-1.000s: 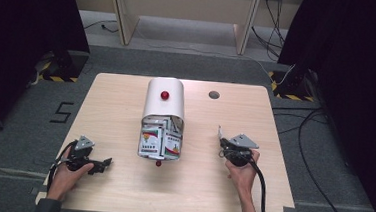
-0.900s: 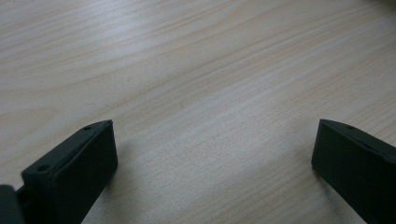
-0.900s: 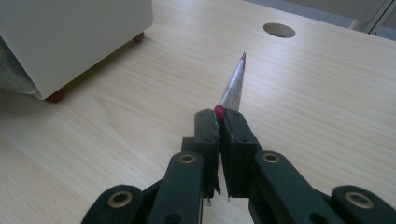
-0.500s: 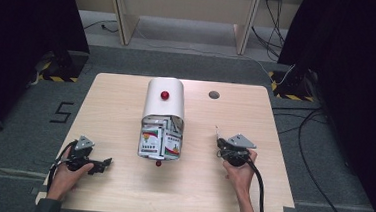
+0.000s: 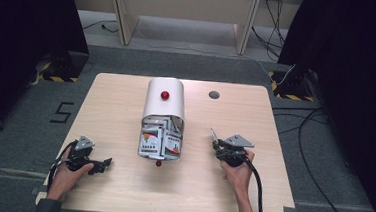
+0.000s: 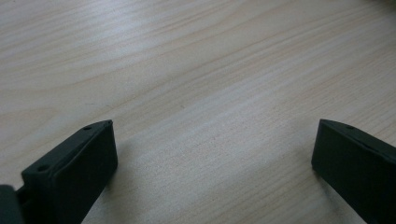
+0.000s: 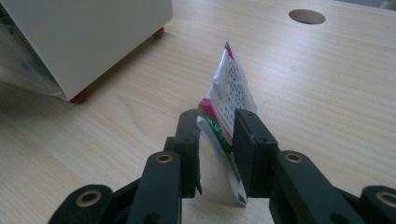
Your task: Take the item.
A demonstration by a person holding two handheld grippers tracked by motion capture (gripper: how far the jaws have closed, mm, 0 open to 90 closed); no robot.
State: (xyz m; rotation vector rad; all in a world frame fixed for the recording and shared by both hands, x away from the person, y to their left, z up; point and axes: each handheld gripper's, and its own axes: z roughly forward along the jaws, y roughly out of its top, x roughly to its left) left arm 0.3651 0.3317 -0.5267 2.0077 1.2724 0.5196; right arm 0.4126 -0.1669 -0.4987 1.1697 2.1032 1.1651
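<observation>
- The right hand-held gripper (image 7: 215, 122) has a small packet (image 7: 225, 100) standing on its edge between the jaws. The jaws have just been opening; there is a gap at the left jaw and the packet leans on the right one, so the pads do not seem to press it now.
- The packet is on the tabletop (image 5: 273, 142), to the right of the white box (image 5: 163, 102) and apart from it. In the high view it is the thin pale strip at the right hand-held gripper (image 5: 217, 144).
- The box lies with its open end toward the person, and more packets (image 5: 160, 143) are inside.
- I judge the packet is very light, thin and soft, with a smooth film that can slip. It will bend or fall flat easily when released.
- A good place to hold is the flat sealed edge, with moderate pressure, not the filled middle.
- The left hand-held gripper (image 6: 212, 154) is wide open and holds nothing; it rests low over bare tabletop at the near left.
</observation>
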